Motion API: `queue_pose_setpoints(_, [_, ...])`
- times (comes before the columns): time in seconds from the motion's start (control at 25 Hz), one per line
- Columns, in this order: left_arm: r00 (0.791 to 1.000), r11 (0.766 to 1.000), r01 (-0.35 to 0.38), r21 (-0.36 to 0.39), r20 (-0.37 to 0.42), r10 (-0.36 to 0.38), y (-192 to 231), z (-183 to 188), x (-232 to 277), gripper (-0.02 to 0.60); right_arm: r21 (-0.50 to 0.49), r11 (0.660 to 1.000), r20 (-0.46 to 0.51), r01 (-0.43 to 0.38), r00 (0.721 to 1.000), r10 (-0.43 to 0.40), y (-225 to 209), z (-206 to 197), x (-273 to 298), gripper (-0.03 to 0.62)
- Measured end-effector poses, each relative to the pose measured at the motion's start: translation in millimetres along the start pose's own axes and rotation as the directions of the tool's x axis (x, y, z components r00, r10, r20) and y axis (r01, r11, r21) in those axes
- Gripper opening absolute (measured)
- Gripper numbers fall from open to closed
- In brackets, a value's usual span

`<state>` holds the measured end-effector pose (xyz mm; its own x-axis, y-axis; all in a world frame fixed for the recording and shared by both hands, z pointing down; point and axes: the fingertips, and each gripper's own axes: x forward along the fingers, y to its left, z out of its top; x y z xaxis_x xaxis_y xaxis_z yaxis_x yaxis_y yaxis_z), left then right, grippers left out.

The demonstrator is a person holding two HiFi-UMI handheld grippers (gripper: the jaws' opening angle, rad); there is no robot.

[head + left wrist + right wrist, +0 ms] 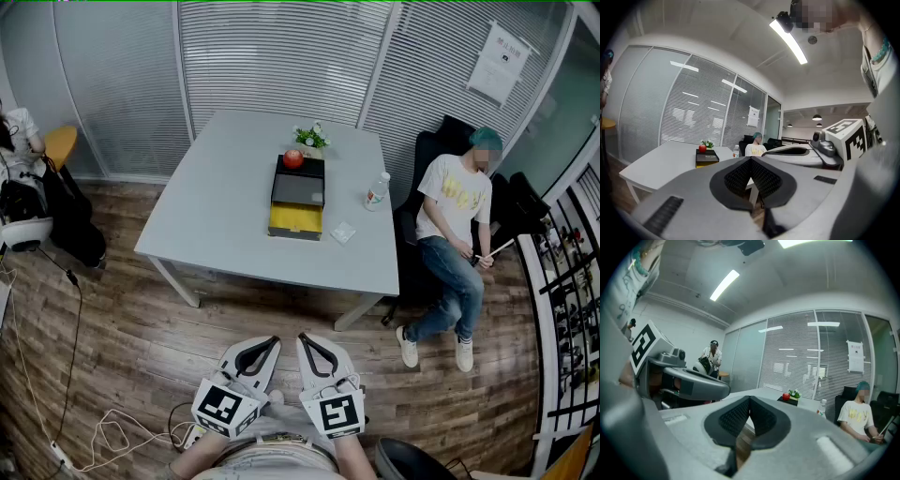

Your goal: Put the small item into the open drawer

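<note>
A black drawer box stands on the grey table, its yellow drawer pulled out toward me. A red apple sits on top of the box. A small pale packet lies on the table just right of the drawer. My left gripper and right gripper are side by side close to my body, over the wooden floor and well short of the table. Both are shut with nothing between the jaws, as the left gripper and right gripper views show. The box looks far off.
A small plant stands behind the box and a water bottle to its right. A person sits in a chair right of the table. Another person is at the far left. Cables lie on the floor.
</note>
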<state>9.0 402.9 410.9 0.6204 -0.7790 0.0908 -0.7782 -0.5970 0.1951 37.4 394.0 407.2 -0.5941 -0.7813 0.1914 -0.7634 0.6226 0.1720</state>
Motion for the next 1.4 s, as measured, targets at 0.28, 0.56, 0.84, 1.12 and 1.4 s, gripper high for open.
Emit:
queue_pose_setpoints(0.28, [1.000, 1.000, 0.001, -0.023, 0.012, -0.001, 1, -1, 4, -0.003, -0.003, 1.000, 0.002, -0.004, 1.000, 0.004, -2, -6, 3, 0.003])
queue_pose_setpoints(0.56, [1.000, 0.999, 0.015, -0.036, 0.002, -0.015, 19, -4, 21, -0.003, 0.000, 1.000, -0.004, 0.024, 1.000, -0.024, -22, -7, 27, 0.003])
queue_pose_setpoints(0.84, [0.998, 0.998, 0.061, -0.033, 0.001, -0.061, 52, 4, 61, -0.003, -0.004, 0.998, -0.013, 0.061, 0.998, -0.061, -51, -7, 67, 0.003])
queue_pose_setpoints(1.12, [0.993, 0.993, 0.115, -0.028, -0.005, -0.115, 103, 23, 113, -0.003, -0.035, 0.996, -0.035, 0.085, 0.996, -0.086, -84, 2, 133, 0.003])
queue_pose_setpoints(1.4, [0.988, 0.988, 0.149, -0.030, -0.025, -0.150, 150, 31, 144, -0.003, -0.039, 0.993, -0.051, 0.108, 0.993, -0.110, -98, 3, 189, 0.003])
